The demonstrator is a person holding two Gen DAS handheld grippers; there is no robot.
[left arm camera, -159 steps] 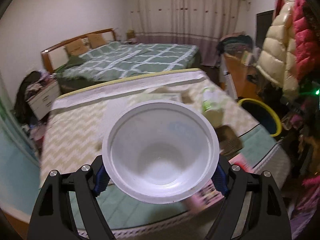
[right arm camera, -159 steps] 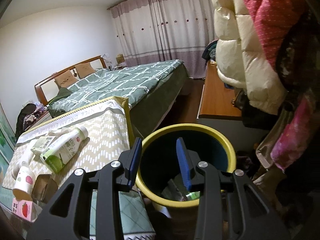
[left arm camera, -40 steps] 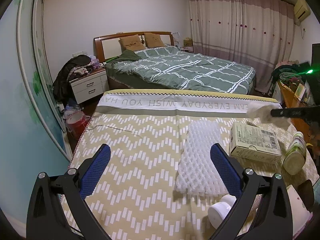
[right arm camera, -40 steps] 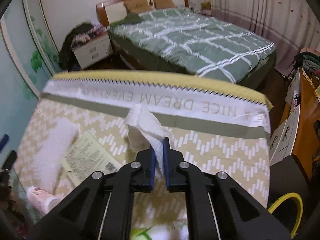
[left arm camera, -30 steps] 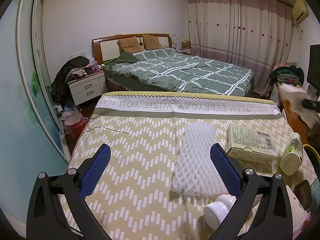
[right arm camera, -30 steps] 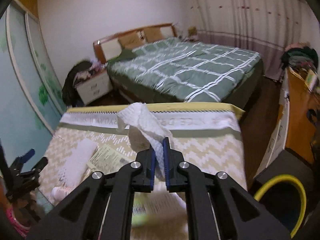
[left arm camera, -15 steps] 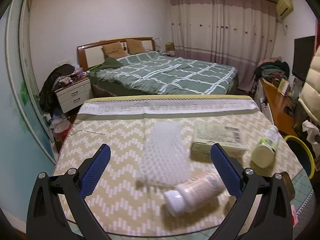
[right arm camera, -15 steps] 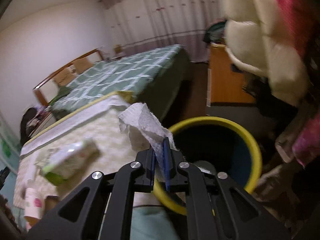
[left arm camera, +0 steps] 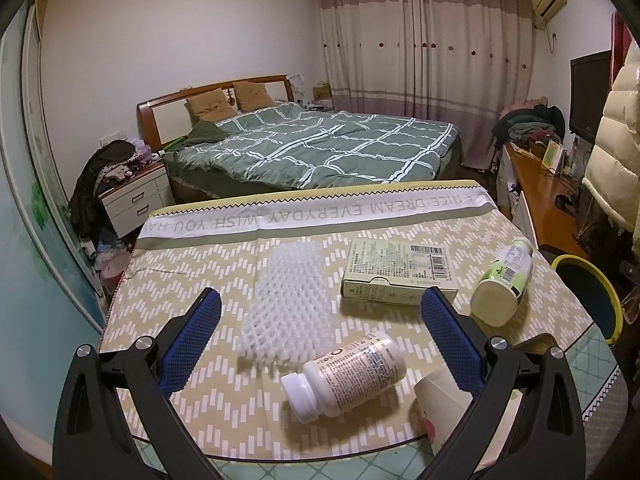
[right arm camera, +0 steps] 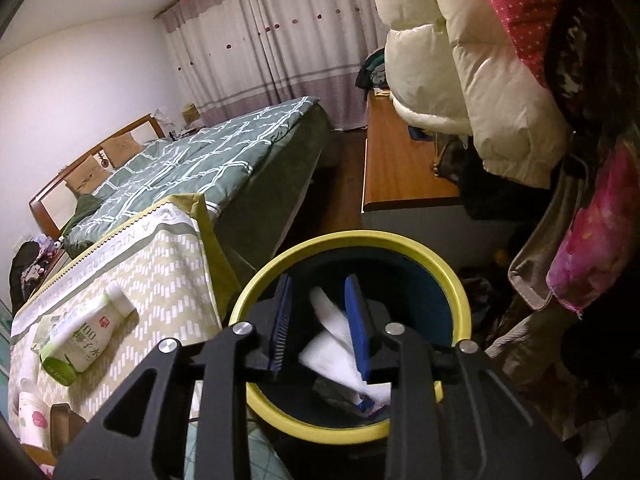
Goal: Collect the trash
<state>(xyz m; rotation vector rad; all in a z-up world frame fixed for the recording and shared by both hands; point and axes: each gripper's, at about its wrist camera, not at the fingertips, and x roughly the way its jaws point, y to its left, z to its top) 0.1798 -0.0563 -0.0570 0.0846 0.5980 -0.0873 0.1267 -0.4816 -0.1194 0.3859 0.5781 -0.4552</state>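
Observation:
My right gripper (right arm camera: pixel 318 294) is open over the yellow-rimmed trash bin (right arm camera: pixel 460 292). A white crumpled tissue (right arm camera: pixel 332 344) lies loose between the jaws inside the bin. My left gripper (left arm camera: pixel 320 304) is open and empty above the table. Below it lie a white foam net (left arm camera: pixel 288 300), a white pill bottle (left arm camera: pixel 344 372), a pale green box (left arm camera: pixel 396 272) and a green-capped drink bottle (left arm camera: pixel 500 284), which also shows in the right wrist view (right arm camera: pixel 84 340). The bin also shows in the left wrist view (left arm camera: pixel 616 308) at the table's right.
The zigzag tablecloth (left arm camera: pixel 192 264) covers the table. A paper cup (left arm camera: pixel 440 404) and a brown box (left arm camera: pixel 536 340) sit at its near right corner. A bed (left arm camera: pixel 320 148) stands behind. A wooden desk (right arm camera: pixel 396 172) and hanging coats (right arm camera: pixel 472 92) crowd the bin's far side.
My right gripper carried the tissue from the table to the bin, then opened and let it drop in. My left gripper pulled back, bringing the pill bottle into view.

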